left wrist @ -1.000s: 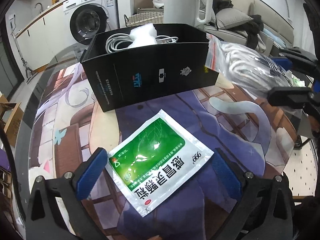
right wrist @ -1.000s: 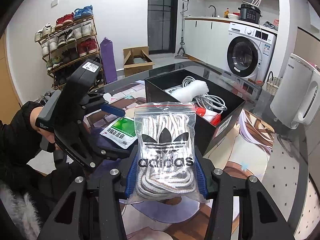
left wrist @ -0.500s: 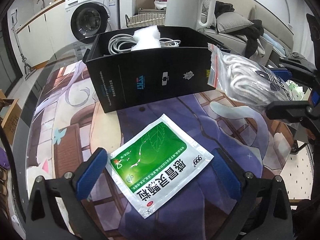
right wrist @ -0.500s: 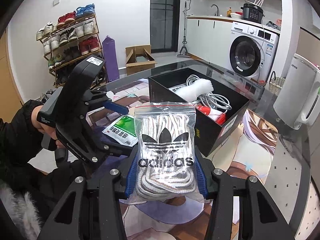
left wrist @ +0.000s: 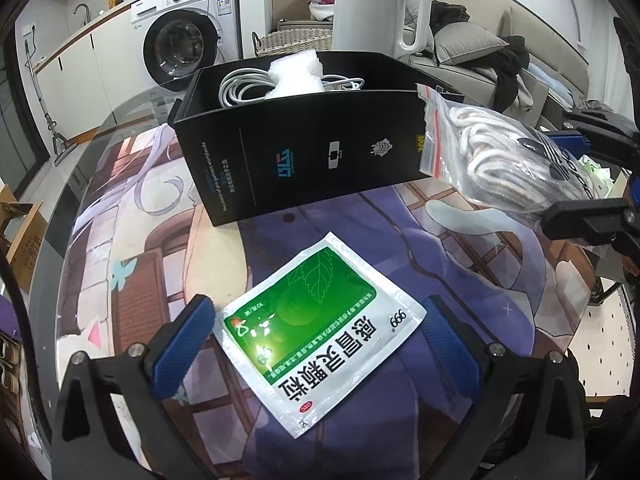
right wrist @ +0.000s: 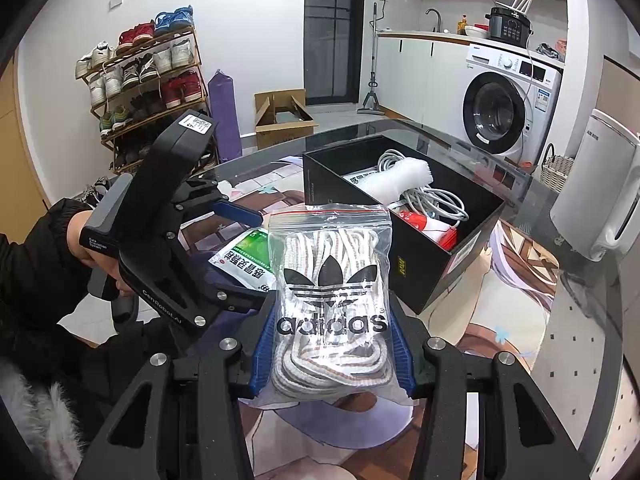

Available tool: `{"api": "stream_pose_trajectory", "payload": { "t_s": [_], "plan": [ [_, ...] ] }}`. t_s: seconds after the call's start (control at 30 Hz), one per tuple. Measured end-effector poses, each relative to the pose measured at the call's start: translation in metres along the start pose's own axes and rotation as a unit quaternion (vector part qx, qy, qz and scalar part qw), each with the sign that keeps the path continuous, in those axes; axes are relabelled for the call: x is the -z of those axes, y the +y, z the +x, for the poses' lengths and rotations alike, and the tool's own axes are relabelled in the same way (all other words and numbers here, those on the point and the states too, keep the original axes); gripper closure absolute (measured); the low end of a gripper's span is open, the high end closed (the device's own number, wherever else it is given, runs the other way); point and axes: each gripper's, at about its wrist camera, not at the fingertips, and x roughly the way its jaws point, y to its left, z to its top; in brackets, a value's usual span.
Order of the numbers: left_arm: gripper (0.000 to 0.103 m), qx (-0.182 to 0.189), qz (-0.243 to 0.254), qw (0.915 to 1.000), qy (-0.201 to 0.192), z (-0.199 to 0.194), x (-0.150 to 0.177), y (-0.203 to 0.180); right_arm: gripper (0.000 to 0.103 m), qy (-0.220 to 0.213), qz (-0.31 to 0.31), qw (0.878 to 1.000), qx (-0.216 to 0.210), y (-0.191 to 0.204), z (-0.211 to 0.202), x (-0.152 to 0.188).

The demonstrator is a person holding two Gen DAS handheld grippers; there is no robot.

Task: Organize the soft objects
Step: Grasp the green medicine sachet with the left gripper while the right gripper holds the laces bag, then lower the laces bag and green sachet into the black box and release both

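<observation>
My right gripper is shut on a clear zip bag of white laces with an Adidas logo and holds it above the table, short of the open black box. The bag also shows in the left wrist view beside the box. The box holds a white cable, white foam and a red item. My left gripper is open, its blue pads either side of a green and white medicine sachet lying flat on the table mat.
A round glass table carries a printed mat. A white kettle stands behind the box. A washing machine, a wicker basket, a shoe rack and a cardboard box stand beyond.
My right gripper has carried the lace bag a little closer to the box. My left gripper has lifted slightly and stays open over the sachet.
</observation>
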Motion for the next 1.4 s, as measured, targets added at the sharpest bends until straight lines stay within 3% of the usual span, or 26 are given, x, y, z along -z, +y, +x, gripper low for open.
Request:
{"api": "stream_pose_trajectory", "payload": {
  "t_s": [0.2, 0.3, 0.37, 0.5, 0.53, 0.57, 0.97, 1.4],
  "plan": [
    [0.016, 0.008, 0.01, 0.9998, -0.013, -0.005, 0.001, -0.001, 0.054, 0.0, 0.0, 1.0, 0.001, 0.001, 0.0, 0.0],
    [0.029, 0.007, 0.016, 0.9997, -0.018, -0.006, 0.0, -0.003, 0.054, -0.001, 0.001, 1.0, 0.002, 0.0, 0.0, 0.0],
    [0.048, 0.002, 0.007, 0.9997, -0.022, -0.008, -0.002, 0.002, 0.054, -0.001, 0.001, 1.0, 0.003, 0.0, 0.0, 0.0],
    [0.064, 0.006, -0.006, 0.9996, -0.027, -0.011, -0.002, 0.012, 0.054, 0.0, 0.001, 1.0, 0.003, 0.001, 0.0, 0.0],
    [0.079, 0.012, -0.011, 0.9994, -0.03, -0.013, -0.002, 0.014, 0.054, 0.0, 0.001, 1.0, 0.003, 0.001, 0.0, 0.0],
    [0.084, 0.022, -0.019, 0.9993, -0.025, -0.013, -0.003, 0.017, 0.054, -0.001, 0.001, 1.0, 0.003, 0.0, 0.0, 0.0],
    [0.089, 0.025, -0.008, 0.999, -0.035, -0.018, -0.004, 0.012, 0.054, -0.008, 0.005, 1.0, 0.009, -0.003, -0.005, -0.001],
    [0.09, 0.059, -0.035, 0.9935, -0.091, -0.053, -0.02, 0.018, 0.054, -0.04, 0.043, 0.998, 0.04, -0.016, -0.014, -0.007]
  ]
}}
